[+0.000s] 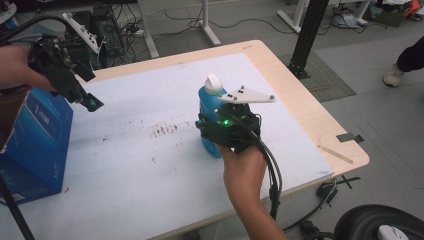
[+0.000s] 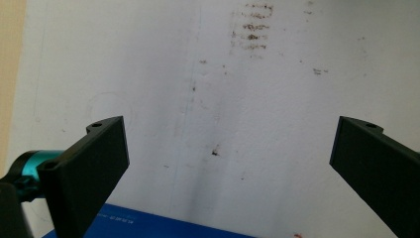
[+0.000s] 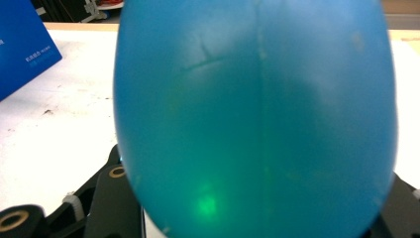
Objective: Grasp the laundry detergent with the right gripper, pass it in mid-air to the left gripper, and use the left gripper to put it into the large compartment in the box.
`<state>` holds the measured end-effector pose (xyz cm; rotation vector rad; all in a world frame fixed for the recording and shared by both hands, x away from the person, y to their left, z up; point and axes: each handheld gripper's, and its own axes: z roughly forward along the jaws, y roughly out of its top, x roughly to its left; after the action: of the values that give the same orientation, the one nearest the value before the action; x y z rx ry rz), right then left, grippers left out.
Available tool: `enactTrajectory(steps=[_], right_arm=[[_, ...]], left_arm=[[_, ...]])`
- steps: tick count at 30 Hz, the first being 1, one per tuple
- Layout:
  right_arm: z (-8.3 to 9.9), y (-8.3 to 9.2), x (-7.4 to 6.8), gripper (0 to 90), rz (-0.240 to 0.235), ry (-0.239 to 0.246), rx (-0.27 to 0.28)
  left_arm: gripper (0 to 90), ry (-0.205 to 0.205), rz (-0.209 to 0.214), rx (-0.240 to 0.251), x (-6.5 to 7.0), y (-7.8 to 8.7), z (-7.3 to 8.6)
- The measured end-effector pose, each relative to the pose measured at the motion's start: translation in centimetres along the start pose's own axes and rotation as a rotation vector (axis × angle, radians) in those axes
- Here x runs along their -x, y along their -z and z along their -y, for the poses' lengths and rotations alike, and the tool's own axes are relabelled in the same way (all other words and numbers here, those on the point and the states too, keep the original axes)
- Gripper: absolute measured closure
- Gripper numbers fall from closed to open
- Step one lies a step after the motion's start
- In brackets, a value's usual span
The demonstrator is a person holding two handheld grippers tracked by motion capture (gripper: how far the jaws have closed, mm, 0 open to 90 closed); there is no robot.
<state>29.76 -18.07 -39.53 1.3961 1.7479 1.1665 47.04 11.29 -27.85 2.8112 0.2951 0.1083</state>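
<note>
At the far left of the high view a blue carton (image 1: 37,142) stood at the edge of the white table cover (image 1: 140,175), and its top edge also ran along the bottom of the left gripper view (image 2: 163,229). Above it the left gripper (image 1: 89,102) was held in the air by the person's left hand (image 1: 15,67), tilted down toward the table. In its own view (image 2: 228,153) the two black jaws stood wide apart with nothing between them, over bare cover marked with brown smudges (image 2: 251,27).

Near the middle of the table stood a blue plastic bottle (image 1: 209,107) with a white cap (image 1: 213,84). It was rounded and smooth, translucent enough to glow green where the gripper's light fell on it, with a faint moulded seam running down its body in the right gripper view (image 3: 252,114). It stood upright, long axis vertical, cap pointing up, base on the cover.

The right gripper (image 1: 212,132), in the person's right hand (image 1: 245,167), came at the bottle from the near side, its jaws closed against the lower body on either side and holding it. A grey three-cornered plate (image 1: 247,96) sat on top of it.
</note>
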Motion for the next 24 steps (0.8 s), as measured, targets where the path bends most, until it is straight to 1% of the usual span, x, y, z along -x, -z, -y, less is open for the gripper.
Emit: enactTrajectory(steps=[6, 9, 12, 18, 21, 22, 24], right_arm=[[0.1, 0.0, 0.1, 43.9, -0.006, -0.002, 0.008], [0.1, 0.1, 0.2, 44.3, -0.018, 0.006, 0.012], [-0.1, 0.0, 0.3, 44.6, -0.032, 0.010, -0.001], [-0.6, 0.0, 0.7, 44.9, -0.058, 0.047, -0.025], [-1.4, 0.2, 1.1, 44.9, -0.088, 0.065, -0.035], [-1.7, 0.3, 1.3, 45.0, -0.102, 0.068, -0.038], [-2.4, 0.5, 1.6, 44.9, -0.120, 0.092, -0.042]], left_arm=[[1.7, 0.002, 0.004, -0.002, 0.0, -0.1, 0.0], [1.7, 0.003, 0.003, 0.002, -0.1, -0.1, 0.1], [1.7, 0.003, 0.006, 0.005, -0.1, -0.1, 0.1], [1.7, -0.001, 0.004, 0.009, 0.0, 0.1, 0.1], [1.7, -0.005, 0.004, 0.009, 0.0, 0.1, 0.1], [1.7, 0.002, 0.006, 0.013, 0.1, 0.1, 0.2], [1.7, -0.006, 0.007, 0.017, 0.2, 0.2, 0.1]])
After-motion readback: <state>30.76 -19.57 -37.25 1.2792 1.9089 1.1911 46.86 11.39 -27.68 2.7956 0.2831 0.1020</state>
